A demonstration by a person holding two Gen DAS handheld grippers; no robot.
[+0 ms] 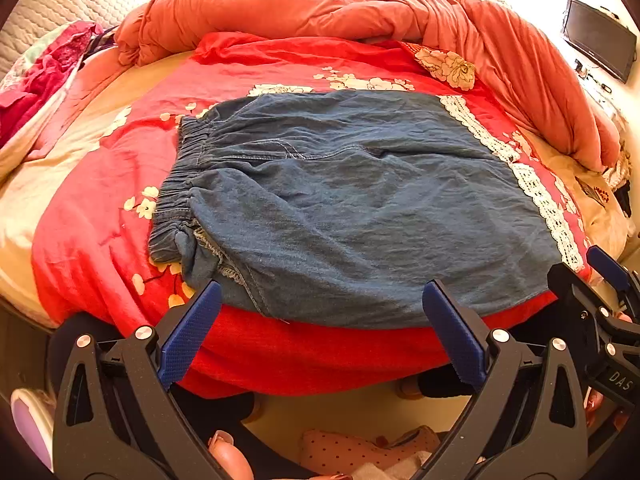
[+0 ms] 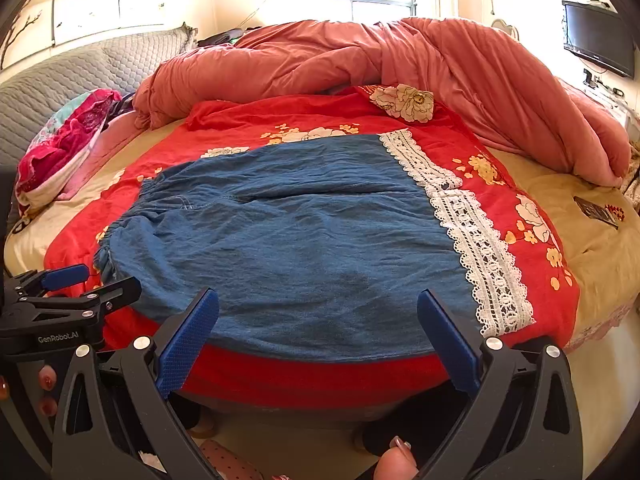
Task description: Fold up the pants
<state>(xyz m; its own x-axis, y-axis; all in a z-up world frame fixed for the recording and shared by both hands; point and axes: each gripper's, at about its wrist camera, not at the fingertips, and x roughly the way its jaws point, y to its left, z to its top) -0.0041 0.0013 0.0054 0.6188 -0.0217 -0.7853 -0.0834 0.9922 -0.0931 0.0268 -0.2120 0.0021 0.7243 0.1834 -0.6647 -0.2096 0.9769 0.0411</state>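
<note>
The blue denim pants lie spread flat across the centre of both views, on a red floral bedspread that covers the near part of the bed. Their gathered elastic waistband sits at the centre left of the left wrist view, and a white lace hem runs down the right side of the right wrist view. The garment's near edge lies along the bed's front edge, so what lies under it cannot be seen.

The left gripper has its blue-padded jaws wide apart at the bottom of its frame, holding nothing, just short of the pants' near edge. The right gripper is likewise spread apart with nothing in it at the bottom of its own frame. Each gripper shows only partly in the other's view (cut off by the frame edge).

A bunched salmon-pink duvet fills the upper part of the frames and hides the far side of the bed. A dark television hangs at the upper right, partly clipped. A small dark object on the tan sheet at the right is too small to identify.
</note>
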